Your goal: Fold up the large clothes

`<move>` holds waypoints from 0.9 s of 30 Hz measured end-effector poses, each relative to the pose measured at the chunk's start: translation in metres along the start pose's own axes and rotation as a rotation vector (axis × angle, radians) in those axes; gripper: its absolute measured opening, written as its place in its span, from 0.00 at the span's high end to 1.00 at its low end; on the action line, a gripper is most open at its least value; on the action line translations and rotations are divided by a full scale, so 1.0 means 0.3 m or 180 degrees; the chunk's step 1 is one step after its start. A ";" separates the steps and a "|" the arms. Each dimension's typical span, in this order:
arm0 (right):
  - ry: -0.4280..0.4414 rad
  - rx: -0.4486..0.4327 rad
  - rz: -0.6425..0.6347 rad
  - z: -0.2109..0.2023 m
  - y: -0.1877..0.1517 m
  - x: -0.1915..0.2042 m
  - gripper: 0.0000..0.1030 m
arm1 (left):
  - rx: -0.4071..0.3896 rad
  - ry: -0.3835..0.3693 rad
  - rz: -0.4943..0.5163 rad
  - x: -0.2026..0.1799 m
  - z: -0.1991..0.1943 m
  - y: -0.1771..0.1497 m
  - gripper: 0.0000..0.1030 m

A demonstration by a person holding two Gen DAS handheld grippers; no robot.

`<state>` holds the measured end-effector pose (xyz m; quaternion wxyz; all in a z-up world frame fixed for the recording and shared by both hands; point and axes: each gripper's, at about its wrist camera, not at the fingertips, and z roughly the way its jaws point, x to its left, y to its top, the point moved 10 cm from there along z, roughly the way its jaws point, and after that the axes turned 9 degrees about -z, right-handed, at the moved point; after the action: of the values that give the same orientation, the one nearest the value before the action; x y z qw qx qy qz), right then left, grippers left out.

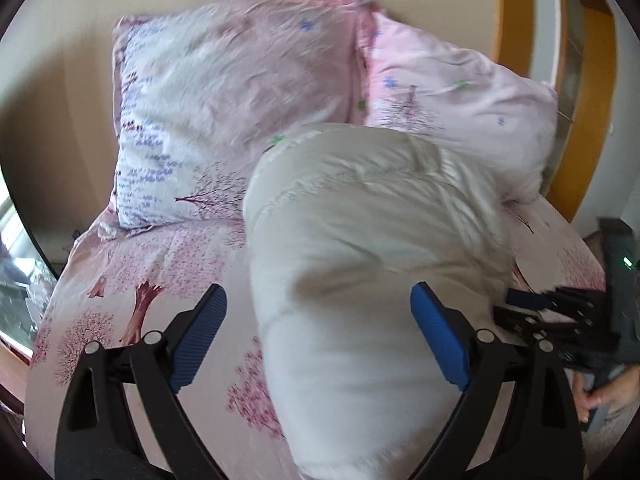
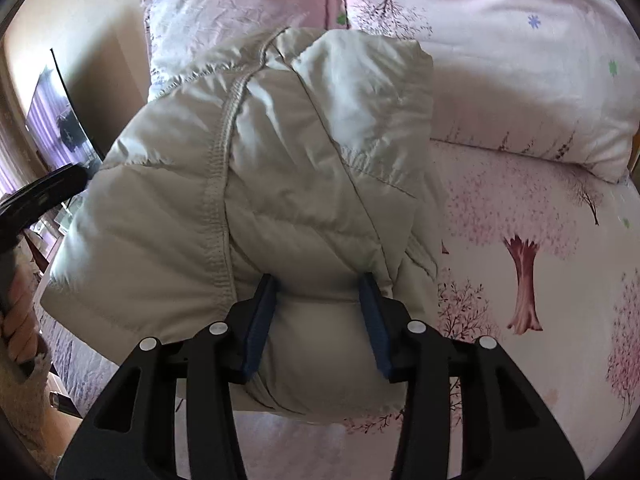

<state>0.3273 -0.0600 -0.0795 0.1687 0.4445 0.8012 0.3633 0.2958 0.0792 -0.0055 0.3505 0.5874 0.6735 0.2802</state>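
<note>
Your bed (image 1: 132,264), under its pink tree-print sheet, fills both views, with two pillows (image 1: 240,92) propped against the wall at its head. On the sheet lies the pale puffy jacket (image 1: 360,240), already bundled into a thick roll. Its long axis runs from you up toward the pillows, and its far end touches the right-hand pillow.

Your left gripper (image 1: 320,336) hangs over the near part of the roll with its blue pads spread wide. The jacket lies between and below them, and neither pad presses on it, so that hand holds nothing. The bare sheet sits to its left.

Your right gripper (image 2: 318,320) is the one doing the work. Its pads are clamped on a fat fold at the near end of the jacket (image 2: 280,184), and the fabric bulges between them. The stitched seam runs up the roll to the left of that pinch.

So the jacket stretches straight ahead of both tools, along the way they point. The right hand is on it; the left is just beside it and free. Any next fold looks likely to carry the pinched near end along that axis, toward the pillows.
</note>
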 end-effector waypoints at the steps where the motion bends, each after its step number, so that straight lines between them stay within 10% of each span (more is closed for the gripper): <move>1: -0.0015 0.0004 -0.0006 0.004 -0.004 -0.001 0.57 | 0.0007 -0.0010 0.0074 -0.026 -0.007 -0.012 0.07; 8: -0.0073 0.0067 0.0016 -0.034 0.016 0.001 0.57 | 0.0324 0.0089 0.0312 -0.091 0.092 -0.121 0.03; 16: -0.0325 -0.0379 -0.0002 -0.116 0.343 -0.082 0.57 | 0.0357 0.0116 0.0228 -0.092 0.117 -0.148 0.03; 27: -0.0311 0.0617 0.0151 0.246 0.272 -0.177 0.57 | 0.0259 0.0103 0.0306 -0.139 0.132 -0.139 0.02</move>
<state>0.4482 -0.0446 -0.0726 0.1551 0.4948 0.8127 0.2658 0.3054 0.0301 -0.0562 0.3016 0.6281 0.6609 0.2786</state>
